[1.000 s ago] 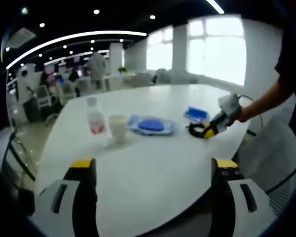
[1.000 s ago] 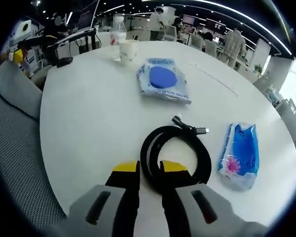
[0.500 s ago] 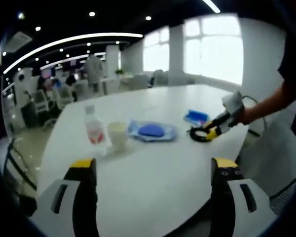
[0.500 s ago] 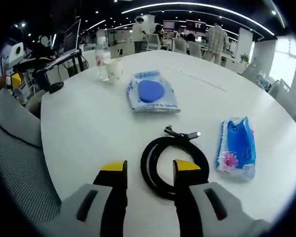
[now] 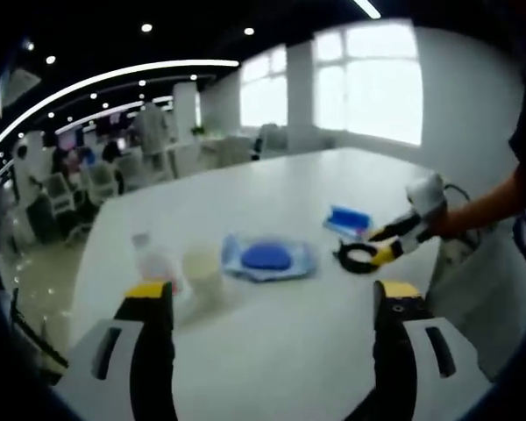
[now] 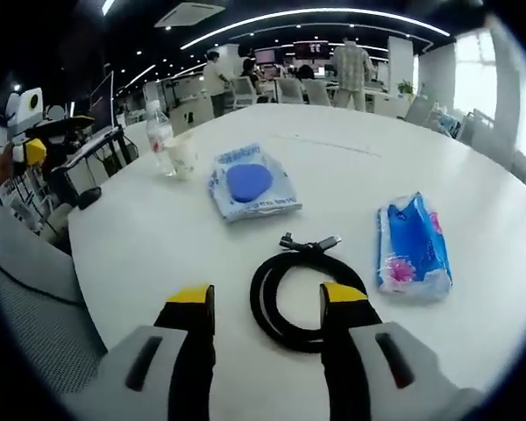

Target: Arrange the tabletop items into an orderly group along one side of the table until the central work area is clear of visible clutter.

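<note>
1. Right gripper [image 6: 267, 303]: jaws apart, holding nothing, poised just above the near arc of the coiled black cable [image 6: 309, 289], one jaw to either side of that arc. In the left gripper view it reaches in from the right [image 5: 384, 248], at the cable.
2. Left gripper [image 5: 272, 298]: jaws wide apart, empty, hanging over the near part of the table [image 5: 280, 351], well apart from all the items.
3. Coiled black cable: lies flat on the table, its connector ends pointing toward the table's middle.
4. Blue tissue pack [image 6: 412, 250]: just beside the cable, toward the table edge.
5. Clear packet holding a blue round item [image 6: 247, 182]: lies flat, farther in than the cable.
6. Paper cup [image 6: 181, 156] and plastic bottle [image 6: 159, 138]: upright, close beside each other, past the packet.
7. Table: white, rounded; office chairs and people stand in the background.
8. Progress, as judged: early. The items lie in a loose line across the table and are not yet gathered to one side; all five remain to be grouped, the cable probably first.
</note>
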Available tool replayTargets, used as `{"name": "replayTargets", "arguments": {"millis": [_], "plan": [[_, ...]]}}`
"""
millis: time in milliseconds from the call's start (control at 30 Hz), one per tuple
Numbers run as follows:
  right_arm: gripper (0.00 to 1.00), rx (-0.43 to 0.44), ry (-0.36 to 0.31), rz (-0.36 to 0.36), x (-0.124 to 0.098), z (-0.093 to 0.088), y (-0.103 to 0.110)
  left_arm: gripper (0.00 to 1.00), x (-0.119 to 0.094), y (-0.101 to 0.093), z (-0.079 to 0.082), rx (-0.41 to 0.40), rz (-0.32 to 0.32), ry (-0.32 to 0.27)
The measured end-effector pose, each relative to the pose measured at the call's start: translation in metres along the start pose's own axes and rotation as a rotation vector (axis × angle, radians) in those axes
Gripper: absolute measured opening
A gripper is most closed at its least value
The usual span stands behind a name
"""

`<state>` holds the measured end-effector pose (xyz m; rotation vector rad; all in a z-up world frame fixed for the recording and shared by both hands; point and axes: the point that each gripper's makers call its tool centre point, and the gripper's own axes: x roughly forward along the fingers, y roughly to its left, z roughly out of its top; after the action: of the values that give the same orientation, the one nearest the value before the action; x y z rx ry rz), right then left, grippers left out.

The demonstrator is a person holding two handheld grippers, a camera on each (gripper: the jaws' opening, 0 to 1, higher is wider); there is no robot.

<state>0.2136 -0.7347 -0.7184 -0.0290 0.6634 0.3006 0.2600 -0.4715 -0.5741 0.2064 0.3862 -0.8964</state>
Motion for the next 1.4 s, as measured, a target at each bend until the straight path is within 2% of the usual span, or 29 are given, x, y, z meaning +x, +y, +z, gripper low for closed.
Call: {"name": "replayTargets", "arguments": {"millis": [167,333,433,667,833,1133,1267,1400], "plan": [[0.53,0.032,-0.012,-0.01,-0.002,0.004,0.001,0.89,0.015,-0.002,0.022,0.031,-0.043,0.003],[0.55,0.074,-0.026,-0.013,-0.001,0.008,0.003,0.92,0.028,0.003,0.042,0.058,-0.05,-0.01],[0.57,0.093,-0.03,-0.011,0.0,0.01,0.005,0.94,0.037,0.005,0.047,0.074,-0.066,0.021],[0.62,0.146,-0.053,-0.015,0.005,0.016,0.007,0.99,0.056,0.004,0.064,0.142,-0.113,0.042],[0.67,0.18,-0.066,-0.02,0.007,0.019,0.006,1.0,0.072,0.01,0.073,0.169,-0.125,0.061],[0.88,0.183,-0.076,-0.036,0.01,0.023,0.006,1.0,0.102,0.028,0.077,0.212,-0.135,0.138],[0.92,0.177,-0.078,-0.044,0.012,0.028,0.005,1.0,0.111,0.034,0.082,0.216,-0.138,0.147],[0.98,0.209,-0.093,-0.045,0.018,0.035,0.006,1.0,0.122,0.04,0.084,0.225,-0.142,0.166]]}}
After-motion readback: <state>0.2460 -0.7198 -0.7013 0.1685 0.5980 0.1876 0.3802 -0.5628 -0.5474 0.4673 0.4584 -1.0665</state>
